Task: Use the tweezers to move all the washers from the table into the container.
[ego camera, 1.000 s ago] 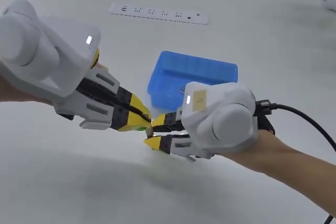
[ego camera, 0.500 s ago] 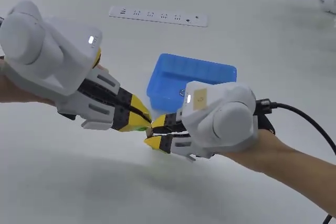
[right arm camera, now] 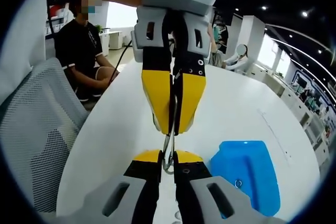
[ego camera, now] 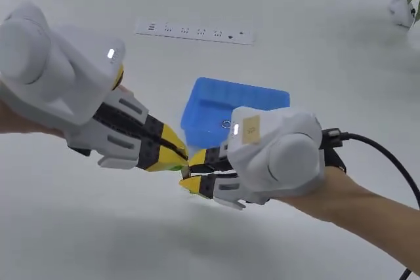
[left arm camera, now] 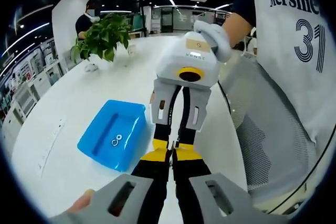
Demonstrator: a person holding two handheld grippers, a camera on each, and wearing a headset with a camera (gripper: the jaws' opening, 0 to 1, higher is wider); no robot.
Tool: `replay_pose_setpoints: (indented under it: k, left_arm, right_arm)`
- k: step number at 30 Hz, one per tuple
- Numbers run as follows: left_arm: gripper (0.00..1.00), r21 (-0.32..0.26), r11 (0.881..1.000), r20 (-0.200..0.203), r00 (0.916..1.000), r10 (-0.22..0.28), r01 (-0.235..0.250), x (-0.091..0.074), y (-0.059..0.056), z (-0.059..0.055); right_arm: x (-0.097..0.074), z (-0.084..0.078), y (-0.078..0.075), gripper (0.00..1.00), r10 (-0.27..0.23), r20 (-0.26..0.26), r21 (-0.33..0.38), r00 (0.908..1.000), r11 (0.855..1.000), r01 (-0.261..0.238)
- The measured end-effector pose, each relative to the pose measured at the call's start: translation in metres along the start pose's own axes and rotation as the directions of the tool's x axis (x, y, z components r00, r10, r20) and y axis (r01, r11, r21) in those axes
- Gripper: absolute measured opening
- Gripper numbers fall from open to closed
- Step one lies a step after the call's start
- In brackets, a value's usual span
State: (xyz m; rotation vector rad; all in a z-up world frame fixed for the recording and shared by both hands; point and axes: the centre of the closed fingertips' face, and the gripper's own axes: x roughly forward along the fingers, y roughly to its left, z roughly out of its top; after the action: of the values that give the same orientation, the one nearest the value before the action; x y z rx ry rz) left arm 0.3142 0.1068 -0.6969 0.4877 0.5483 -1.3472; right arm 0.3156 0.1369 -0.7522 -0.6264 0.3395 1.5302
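Observation:
My left gripper [ego camera: 180, 156] and right gripper [ego camera: 188, 176] meet tip to tip above the white table [ego camera: 315, 57]. Thin metal tweezers [right arm camera: 171, 129] run between them. In the right gripper view, the left gripper [right arm camera: 173, 124] has its yellow jaws shut on the upper part, and the right gripper [right arm camera: 167, 162] is shut on the looped lower end. The left gripper view shows its own jaws [left arm camera: 170, 165] closed against the right gripper's tips. Just behind them sits the blue container [ego camera: 216, 106] with two washers [ego camera: 226, 124] inside, also seen as washers [left arm camera: 116, 140] in the container [left arm camera: 113, 135].
A white power strip [ego camera: 195, 31] lies at the far side of the table. A potted plant [left arm camera: 102, 38] stands at a table end. Grey mesh chairs [right arm camera: 31, 145] border the table, and a person [right arm camera: 79, 45] sits beyond one. A black cable [ego camera: 384, 152] trails from the right gripper.
The head camera has shifted a little. Both grippers stay tip to tip, in the same place beside the container.

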Motion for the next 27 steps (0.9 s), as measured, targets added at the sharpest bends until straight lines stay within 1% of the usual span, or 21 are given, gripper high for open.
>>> replay_pose_setpoints:
  k: [4, 5, 9, 11, 14, 16, 21, 24, 27]
  left_arm:
    - [0.06, 0.038, 0.999, 0.003, 1.0, 0.007, -0.007, -0.005, 0.004, 0.016]
    - [0.06, 0.049, 0.999, 0.006, 1.0, 0.007, -0.007, -0.007, 0.005, 0.021]
    - [0.06, 0.088, 0.996, 0.009, 0.9999, 0.011, -0.012, -0.009, 0.009, 0.036]
    - [0.06, 0.113, 0.993, 0.009, 0.9999, 0.013, -0.014, -0.01, 0.013, 0.045]
    - [0.06, 0.152, 0.988, 0.007, 0.9999, 0.012, -0.013, -0.01, 0.017, 0.056]
    - [0.06, 0.178, 0.984, 0.004, 0.9999, 0.012, -0.012, -0.011, 0.022, 0.065]
    - [0.06, 0.223, 0.975, -0.005, 0.9999, 0.011, -0.01, -0.009, 0.034, 0.078]
    - [0.06, 0.237, 0.972, -0.005, 0.9999, 0.011, -0.009, -0.008, 0.044, 0.081]
    - [0.06, 0.244, 0.97, -0.007, 0.9999, 0.009, -0.007, -0.003, 0.056, 0.08]
  right_arm:
    - [-0.014, 0.009, -0.009, 0.1, -0.04, 0.02, -0.007, 0.999, 0.999, 0.04]
    - [-0.019, 0.012, -0.012, 0.1, -0.05, 0.022, -0.012, 0.9985, 0.999, 0.05]
    - [-0.032, 0.017, -0.02, 0.1, -0.081, 0.028, -0.032, 0.9963, 0.996, 0.082]
    - [-0.041, 0.021, -0.027, 0.1, -0.105, 0.033, -0.042, 0.9939, 0.993, 0.106]
    - [-0.05, 0.025, -0.036, 0.1, -0.134, 0.038, -0.054, 0.9902, 0.989, 0.136]
    - [-0.056, 0.027, -0.043, 0.1, -0.154, 0.045, -0.059, 0.987, 0.986, 0.157]
    - [-0.065, 0.03, -0.062, 0.1, -0.192, 0.043, -0.081, 0.9804, 0.977, 0.195]
    - [-0.067, 0.028, -0.073, 0.1, -0.205, 0.039, -0.088, 0.9781, 0.974, 0.207]
    - [-0.066, 0.023, -0.085, 0.1, -0.213, 0.031, -0.087, 0.9765, 0.973, 0.215]
